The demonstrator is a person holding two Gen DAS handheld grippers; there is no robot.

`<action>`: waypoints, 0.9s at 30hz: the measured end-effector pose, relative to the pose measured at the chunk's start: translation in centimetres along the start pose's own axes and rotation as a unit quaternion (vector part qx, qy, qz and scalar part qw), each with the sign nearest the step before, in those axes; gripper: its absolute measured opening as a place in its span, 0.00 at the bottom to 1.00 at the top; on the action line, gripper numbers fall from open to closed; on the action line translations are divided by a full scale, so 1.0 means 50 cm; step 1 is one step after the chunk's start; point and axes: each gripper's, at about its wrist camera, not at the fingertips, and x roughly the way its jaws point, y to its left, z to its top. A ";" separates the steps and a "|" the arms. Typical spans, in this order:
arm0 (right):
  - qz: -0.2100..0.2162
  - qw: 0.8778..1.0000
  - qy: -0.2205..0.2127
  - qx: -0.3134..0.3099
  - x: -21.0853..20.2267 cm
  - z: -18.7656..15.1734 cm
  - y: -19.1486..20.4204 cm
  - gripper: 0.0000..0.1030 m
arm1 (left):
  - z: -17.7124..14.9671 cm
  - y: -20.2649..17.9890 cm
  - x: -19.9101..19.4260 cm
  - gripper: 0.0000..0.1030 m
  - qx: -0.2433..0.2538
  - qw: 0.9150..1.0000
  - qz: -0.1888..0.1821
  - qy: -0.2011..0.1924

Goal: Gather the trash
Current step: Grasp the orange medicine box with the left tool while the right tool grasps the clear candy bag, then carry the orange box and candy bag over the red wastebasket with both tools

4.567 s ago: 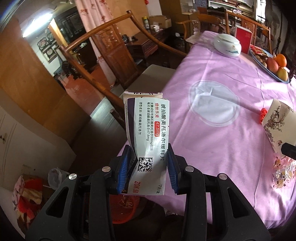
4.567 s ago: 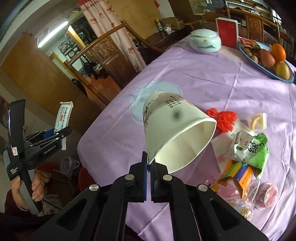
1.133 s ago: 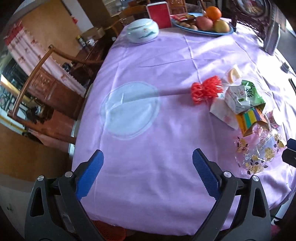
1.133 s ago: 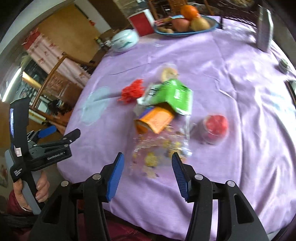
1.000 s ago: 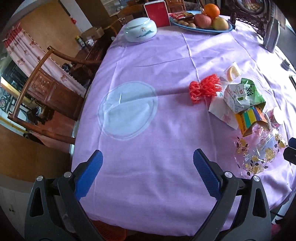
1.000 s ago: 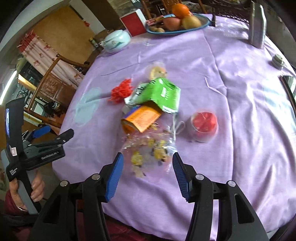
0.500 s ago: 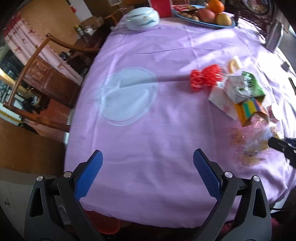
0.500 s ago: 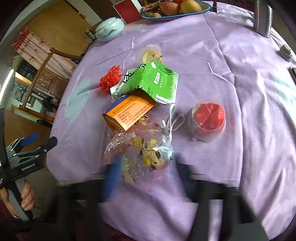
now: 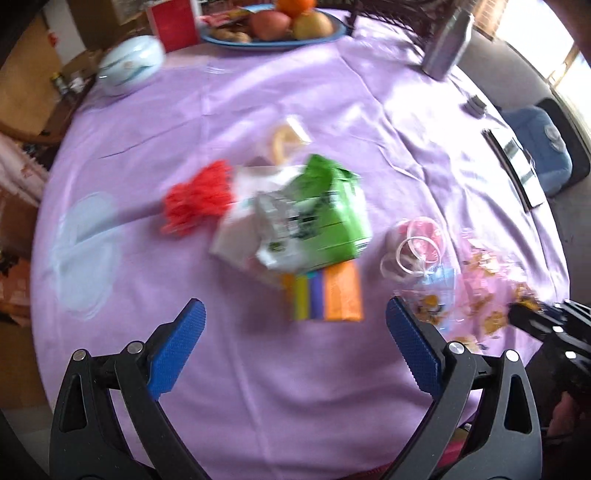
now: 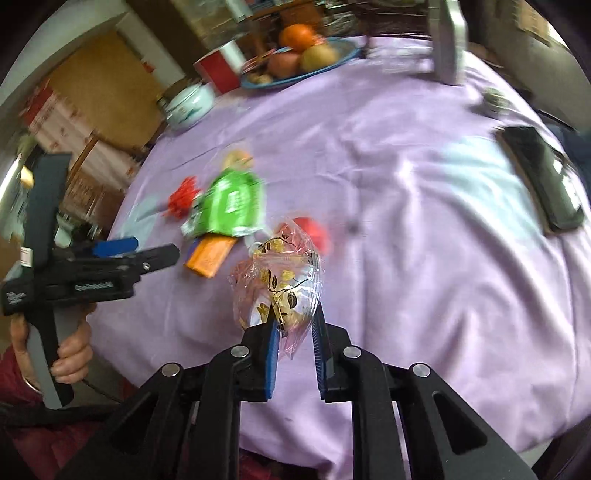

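- Crinkly clear cellophane printed with gold and dark leaves makes up the wrapper [image 10: 277, 284], which the right gripper [image 10: 293, 332] pinches by its lower edge; the bag balloons up and forward from the blue ribbed fingers [image 10: 271, 354], lifted off the table [image 10: 424, 229].
- Those fingers have just been closing, with the wrapper between them, and now stand narrow with the thin film caught in the gap.
- In the left wrist view the same wrapper [image 9: 476, 291] shows as a blurred, pink-tinted sheet at the right, with the dark tip of the right gripper [image 9: 532, 317] at its edge.
- Lilac cloth, smooth with soft creases, covers the round table.
- The left gripper [image 9: 293, 339] hangs over the cloth with its blue textured fingers [image 9: 177, 350] spread wide and nothing between them; a hand [image 10: 70, 354] holds its handle.
- Ahead of the left fingers, between them in the view, lies a flat carton [image 9: 325, 293] with orange, yellow and blue stripes, partly under a crumpled green and white packet [image 9: 321, 218].
- Beside the packet sits a frilly red plastic net [image 9: 197, 197]; on the other side a small clear round cup [image 9: 417, 240] with pink-red contents.
- Farther back stand a pale lidded ceramic jar [image 9: 131, 64], a red box [image 9: 171, 22] and a blue plate of fruit [image 9: 277, 26].
- A dark flat phone [image 10: 543, 181] lies near the table's right edge.
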 end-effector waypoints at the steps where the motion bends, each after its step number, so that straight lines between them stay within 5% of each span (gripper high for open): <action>1: -0.003 1.000 -0.003 0.006 -0.006 -0.001 -0.011 0.17 | 0.004 -0.009 0.015 0.92 0.002 1.000 -0.001 0.005; 5: -0.014 1.000 -0.012 0.020 -0.024 0.001 -0.043 0.17 | 0.012 -0.019 0.079 0.85 0.000 1.000 0.020 0.022; 6: -0.015 1.000 -0.014 0.022 -0.028 0.003 -0.050 0.17 | 0.014 -0.015 0.090 0.78 -0.006 0.999 0.020 0.024; 8: -0.014 0.999 -0.019 0.024 -0.030 0.004 -0.059 0.17 | 0.014 -0.004 0.096 0.45 -0.022 0.999 -0.013 0.030; 20: 0.065 0.997 -0.039 -0.022 -0.010 0.073 0.025 0.17 | -0.023 0.078 -0.103 0.43 -0.070 0.994 0.009 -0.083; 27: 0.095 0.992 -0.030 -0.081 0.016 0.096 0.124 0.17 | -0.088 0.174 -0.154 0.43 -0.138 0.985 0.046 -0.092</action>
